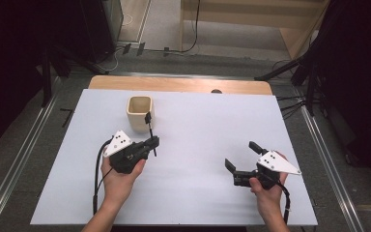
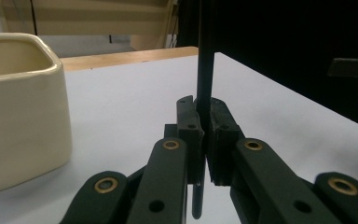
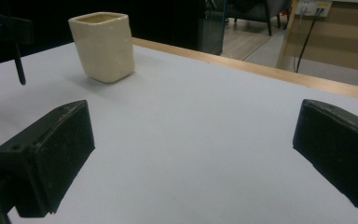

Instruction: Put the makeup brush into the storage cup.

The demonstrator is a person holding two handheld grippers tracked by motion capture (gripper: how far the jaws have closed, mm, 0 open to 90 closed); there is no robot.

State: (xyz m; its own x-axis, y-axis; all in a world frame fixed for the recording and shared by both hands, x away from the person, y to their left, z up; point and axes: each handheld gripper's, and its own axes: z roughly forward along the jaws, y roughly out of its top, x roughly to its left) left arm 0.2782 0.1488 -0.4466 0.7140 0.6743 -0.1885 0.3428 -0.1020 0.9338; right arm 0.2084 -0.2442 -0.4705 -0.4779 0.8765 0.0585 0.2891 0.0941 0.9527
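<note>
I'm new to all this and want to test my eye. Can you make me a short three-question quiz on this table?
1. True or false: the left tool grips a thin black stick.
2. The right tool is: A open, B shut?
3. What stands beside the stick?

Key: 1 true. 2 A, jaws wide apart and empty. 3 A cream square ceramic cup on the white table.

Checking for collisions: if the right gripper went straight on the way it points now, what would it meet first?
Probably nothing: the right gripper, fingers wide open, faces bare white table. The cream cup sits left of that line, though depth is hard to judge.
</note>
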